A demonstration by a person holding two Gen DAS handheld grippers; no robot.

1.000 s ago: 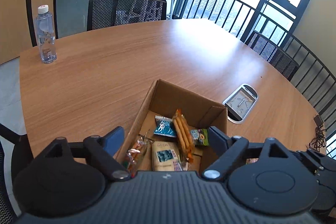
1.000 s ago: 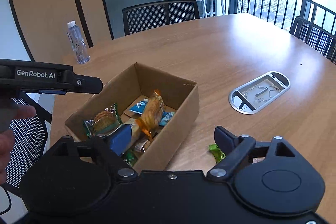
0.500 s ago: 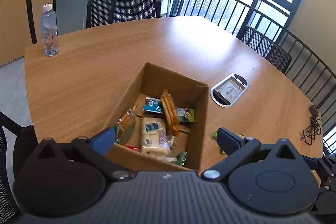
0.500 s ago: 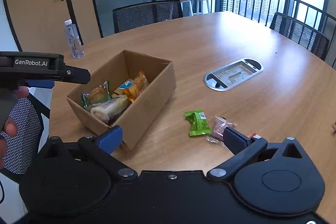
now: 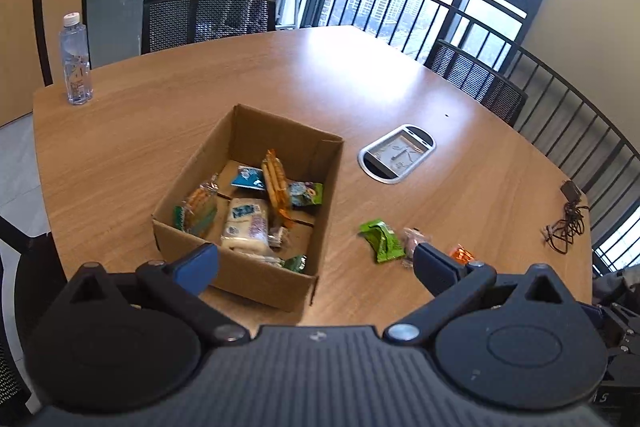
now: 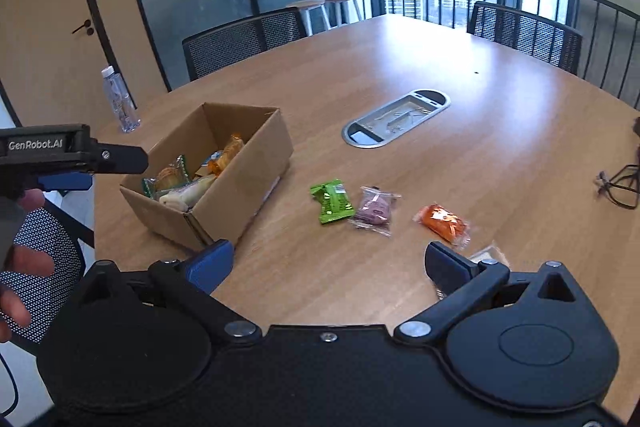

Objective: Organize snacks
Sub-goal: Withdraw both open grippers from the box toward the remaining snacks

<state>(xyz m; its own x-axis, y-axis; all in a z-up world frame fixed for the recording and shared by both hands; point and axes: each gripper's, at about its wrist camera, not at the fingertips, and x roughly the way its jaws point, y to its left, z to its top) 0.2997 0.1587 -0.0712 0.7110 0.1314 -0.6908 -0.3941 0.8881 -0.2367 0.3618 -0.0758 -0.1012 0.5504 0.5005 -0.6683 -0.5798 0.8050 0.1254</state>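
An open cardboard box on the wooden table holds several snack packets. Loose on the table to its right lie a green packet, a clear packet with a purple snack, an orange packet and a pale packet half hidden behind my right finger. My left gripper is open and empty, raised above the box's near end. My right gripper is open and empty, raised over the table in front of the loose packets.
A water bottle stands at the table's far left corner. A metal cable hatch is set in the table's middle. A black cable lies at the right edge. Mesh chairs surround the table.
Both grippers have pulled back and up from the box and are open wider. The loose packets to the right of the box have come into view.
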